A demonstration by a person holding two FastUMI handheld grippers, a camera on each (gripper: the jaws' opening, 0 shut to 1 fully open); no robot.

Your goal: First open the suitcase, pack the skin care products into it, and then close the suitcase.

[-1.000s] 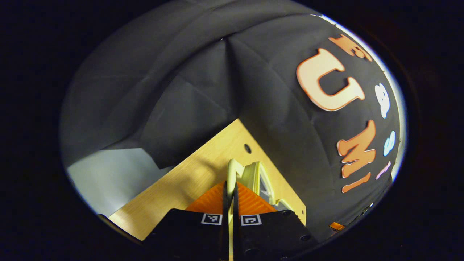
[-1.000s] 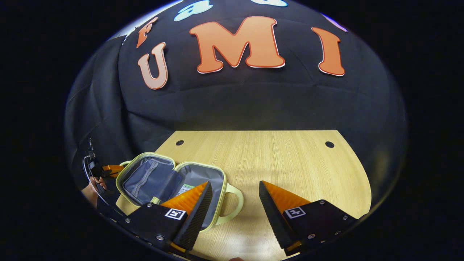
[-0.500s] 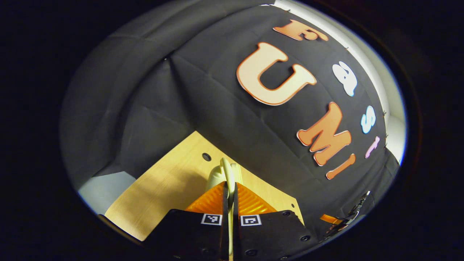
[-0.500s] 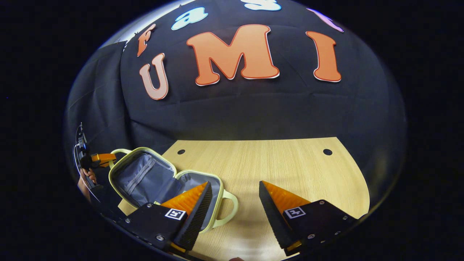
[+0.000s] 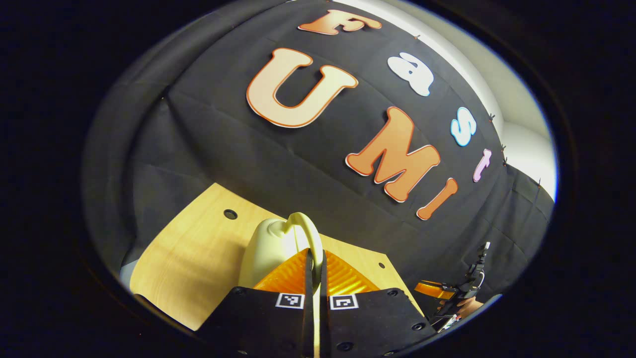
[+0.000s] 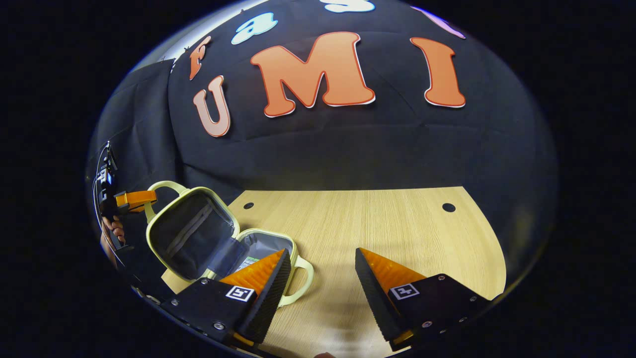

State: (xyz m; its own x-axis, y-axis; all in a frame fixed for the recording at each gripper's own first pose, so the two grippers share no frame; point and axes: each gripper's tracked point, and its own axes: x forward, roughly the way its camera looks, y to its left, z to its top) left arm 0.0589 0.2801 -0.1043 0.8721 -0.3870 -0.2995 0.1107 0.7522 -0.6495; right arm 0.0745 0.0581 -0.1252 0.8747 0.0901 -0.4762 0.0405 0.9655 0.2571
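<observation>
If the left gripper (image 5: 314,263), pinched shut on the lid handle (image 5: 309,233), slips, the half-raised lid (image 6: 191,233) could drop open again, while the right gripper (image 6: 323,273) waits open and empty over the table (image 6: 397,223).

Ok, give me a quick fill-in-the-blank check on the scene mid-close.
1. The left gripper is shut on the lid's ____.
2. The right gripper is ____ and holds nothing.
3. The suitcase rests on a ____ table.
4. Its lid is raised, so the suitcase is not yet ____.
Missing: handle; open; wooden; closed
</observation>
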